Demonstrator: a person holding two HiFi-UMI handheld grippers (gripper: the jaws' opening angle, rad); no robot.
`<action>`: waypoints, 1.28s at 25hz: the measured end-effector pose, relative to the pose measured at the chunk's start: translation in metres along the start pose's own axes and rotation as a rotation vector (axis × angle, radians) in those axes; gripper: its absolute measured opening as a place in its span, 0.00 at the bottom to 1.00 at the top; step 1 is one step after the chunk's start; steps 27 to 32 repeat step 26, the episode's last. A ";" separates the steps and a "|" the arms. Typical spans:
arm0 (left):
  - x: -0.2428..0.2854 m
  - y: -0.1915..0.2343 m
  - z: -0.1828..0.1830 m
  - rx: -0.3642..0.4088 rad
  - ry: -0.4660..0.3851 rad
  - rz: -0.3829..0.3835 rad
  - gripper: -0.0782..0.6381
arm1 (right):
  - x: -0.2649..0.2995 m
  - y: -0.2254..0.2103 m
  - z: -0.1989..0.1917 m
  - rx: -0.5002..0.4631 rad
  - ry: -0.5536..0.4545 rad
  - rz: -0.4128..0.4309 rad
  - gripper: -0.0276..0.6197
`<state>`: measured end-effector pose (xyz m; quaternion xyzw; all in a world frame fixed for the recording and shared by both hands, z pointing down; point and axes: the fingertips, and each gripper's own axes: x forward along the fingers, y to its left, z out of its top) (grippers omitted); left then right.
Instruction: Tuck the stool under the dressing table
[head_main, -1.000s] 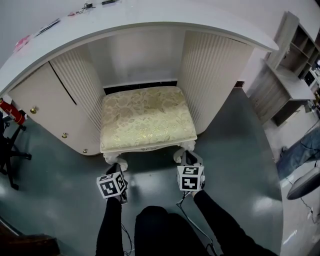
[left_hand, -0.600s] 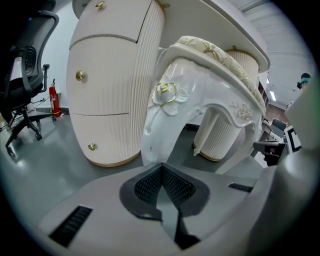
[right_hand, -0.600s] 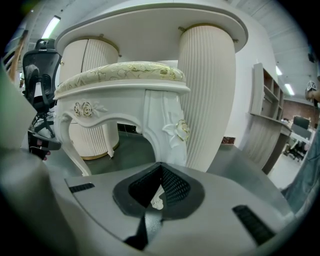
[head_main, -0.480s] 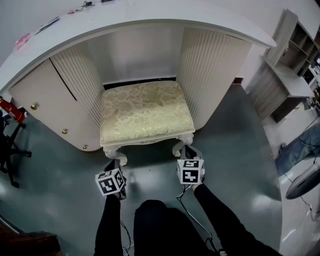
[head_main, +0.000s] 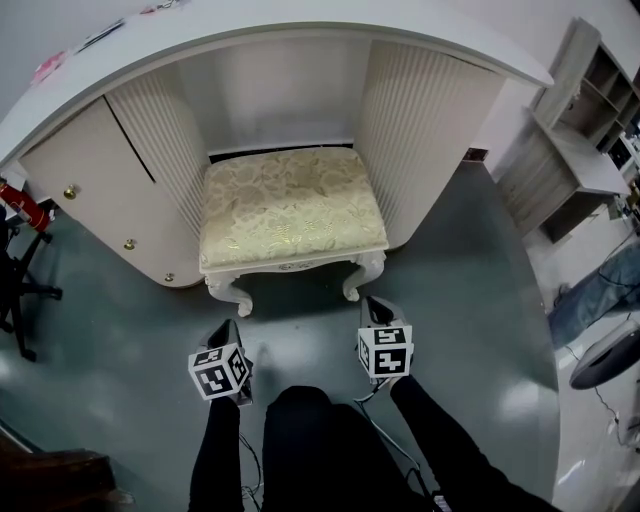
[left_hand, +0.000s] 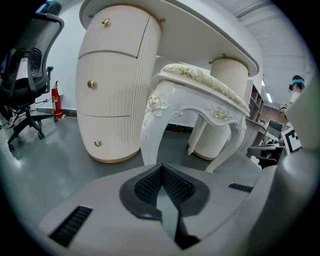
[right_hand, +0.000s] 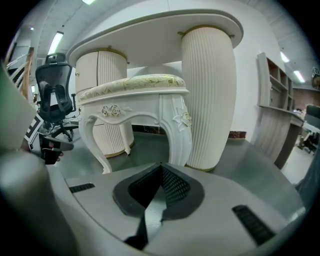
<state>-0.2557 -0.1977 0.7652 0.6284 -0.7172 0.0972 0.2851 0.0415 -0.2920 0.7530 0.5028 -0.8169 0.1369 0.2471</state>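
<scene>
The stool (head_main: 290, 205), white with carved legs and a pale gold patterned cushion, stands in the knee gap of the curved white dressing table (head_main: 300, 35); its front legs and front edge still stick out. My left gripper (head_main: 229, 330) is shut and empty, a little short of the front left leg (left_hand: 154, 125). Across from it, my right gripper (head_main: 373, 304) is also shut and holds nothing, just short of the front right leg (right_hand: 180, 130). Neither gripper touches the stool. In each gripper view the jaws meet at their tips (left_hand: 161, 167) (right_hand: 161, 165).
A black office chair (left_hand: 25, 75) and a red fire extinguisher (head_main: 24, 206) stand at the left. A grey shelf unit (head_main: 575, 140) is at the right, with a person's leg in jeans (head_main: 600, 300) beyond it. Dark green floor lies around me.
The stool has slid further in under the table. Both grippers, which were right at its front legs, have drawn back toward me and now stand apart from it.
</scene>
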 end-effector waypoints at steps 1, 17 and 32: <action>-0.002 -0.001 -0.002 -0.001 0.002 0.000 0.12 | -0.001 0.000 -0.002 0.006 0.006 0.004 0.05; -0.014 0.001 -0.001 -0.005 -0.010 0.009 0.12 | -0.009 0.006 -0.010 -0.027 0.034 0.022 0.05; -0.010 0.001 0.001 -0.011 -0.012 0.012 0.12 | -0.007 0.003 -0.012 -0.029 0.041 0.022 0.05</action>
